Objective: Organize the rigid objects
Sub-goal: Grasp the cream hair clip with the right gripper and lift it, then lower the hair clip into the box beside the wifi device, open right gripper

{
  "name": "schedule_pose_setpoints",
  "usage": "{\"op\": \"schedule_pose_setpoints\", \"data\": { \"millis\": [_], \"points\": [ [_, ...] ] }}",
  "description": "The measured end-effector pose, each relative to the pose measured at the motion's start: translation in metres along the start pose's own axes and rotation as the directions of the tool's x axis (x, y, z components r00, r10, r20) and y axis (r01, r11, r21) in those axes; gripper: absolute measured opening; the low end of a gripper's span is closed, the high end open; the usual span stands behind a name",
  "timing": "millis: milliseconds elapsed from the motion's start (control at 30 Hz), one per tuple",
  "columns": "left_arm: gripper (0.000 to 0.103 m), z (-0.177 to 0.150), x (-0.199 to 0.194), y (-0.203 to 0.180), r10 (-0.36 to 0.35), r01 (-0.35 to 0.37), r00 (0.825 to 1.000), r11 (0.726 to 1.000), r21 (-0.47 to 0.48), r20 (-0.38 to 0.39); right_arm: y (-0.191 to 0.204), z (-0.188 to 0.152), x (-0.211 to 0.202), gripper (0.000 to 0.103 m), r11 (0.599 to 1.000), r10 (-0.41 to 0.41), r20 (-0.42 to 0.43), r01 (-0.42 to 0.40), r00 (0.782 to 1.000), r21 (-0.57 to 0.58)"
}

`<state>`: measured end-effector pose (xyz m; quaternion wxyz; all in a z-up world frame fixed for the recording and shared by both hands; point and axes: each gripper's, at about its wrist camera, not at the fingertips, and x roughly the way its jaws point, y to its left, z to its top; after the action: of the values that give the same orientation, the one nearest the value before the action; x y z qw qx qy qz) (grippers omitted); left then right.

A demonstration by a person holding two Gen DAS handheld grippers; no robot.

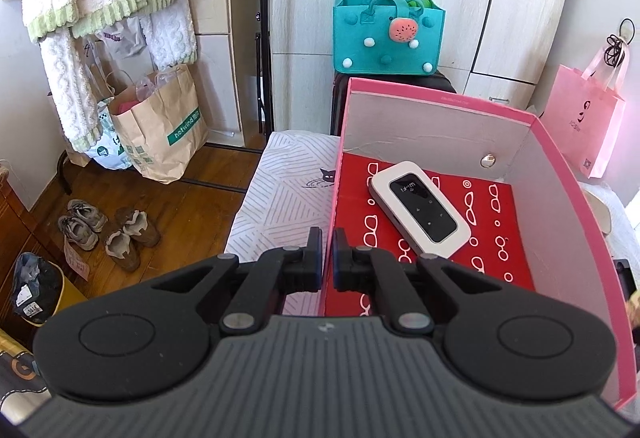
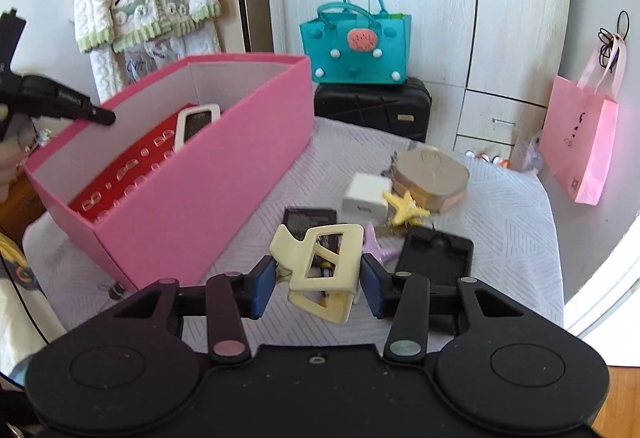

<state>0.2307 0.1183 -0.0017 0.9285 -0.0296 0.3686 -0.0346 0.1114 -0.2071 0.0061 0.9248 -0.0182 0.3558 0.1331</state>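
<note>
Partly done: wifi router (image 1: 420,207) already in pink box (image 1: 560,197), left gripper (image 1: 327,258) clamped on box wall, right gripper (image 2: 318,288) clasping cream hair clip (image 2: 320,270) off bed, w/ charger (image 2: 366,199), star clips (image 2: 406,207), round tin (image 2: 434,175), black case (image 2: 436,256) still outside.

We see a pink box (image 2: 224,173) lying open on the bed (image 2: 500,205), its floor red with white eyeglass prints. A white Wi-Fi router (image 1: 420,207) lies flat inside. A cream hair claw (image 2: 320,270) hangs tilted between the fingers. On the bed lie a white charger (image 2: 366,199), a yellow star clip (image 2: 406,207), a round tin (image 2: 434,171) and a black case (image 2: 436,256).
</note>
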Motion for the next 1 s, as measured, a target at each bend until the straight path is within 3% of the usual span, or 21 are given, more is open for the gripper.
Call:
{"op": "schedule_pose_setpoints", "data": {
  "millis": [200,333,433,533,633,733,900,1000],
  "points": [
    [0.003,0.000,-0.002,-0.001,-0.008,0.008,1.000,0.999,0.032,0.002,0.033,0.051,-0.013,0.051,0.989,0.100,0.124,-0.085,0.987,-0.125],
    [0.003,0.003,-0.002,-0.001,-0.016,0.016,1.000,0.999,0.030,-0.007,0.062,0.086,0.011,0.051,0.960,0.158,0.140,-0.119,0.977,-0.253],
    [0.003,0.006,-0.003,0.002,-0.030,0.030,1.000,0.999,0.022,-0.007,0.076,0.116,0.056,0.051,0.948,0.135,0.072,-0.108,0.988,-0.301],
    [0.003,0.004,-0.003,0.002,-0.031,0.031,1.000,0.999,0.030,-0.002,0.094,0.137,0.104,0.051,0.923,0.054,0.013,-0.045,0.998,-0.382],
    [0.002,0.004,-0.005,0.002,-0.035,0.035,0.999,0.999,0.037,0.002,0.102,0.153,0.142,0.051,0.924,0.040,-0.080,-0.068,0.996,-0.375],
    [0.002,0.004,-0.008,0.006,-0.055,0.055,0.998,0.998,0.024,0.008,0.111,0.157,0.158,0.051,0.917,0.060,-0.132,-0.106,0.989,-0.384],
    [0.003,0.006,-0.007,0.015,-0.102,0.102,0.995,0.995,-0.009,0.000,0.118,0.157,0.176,0.051,0.893,-0.052,-0.122,-0.009,0.991,-0.450],
    [0.003,0.005,-0.007,0.014,-0.108,0.108,0.994,0.994,0.001,0.004,0.123,0.154,0.186,0.051,0.878,-0.074,-0.177,-0.020,0.981,-0.479]
  ]
}}
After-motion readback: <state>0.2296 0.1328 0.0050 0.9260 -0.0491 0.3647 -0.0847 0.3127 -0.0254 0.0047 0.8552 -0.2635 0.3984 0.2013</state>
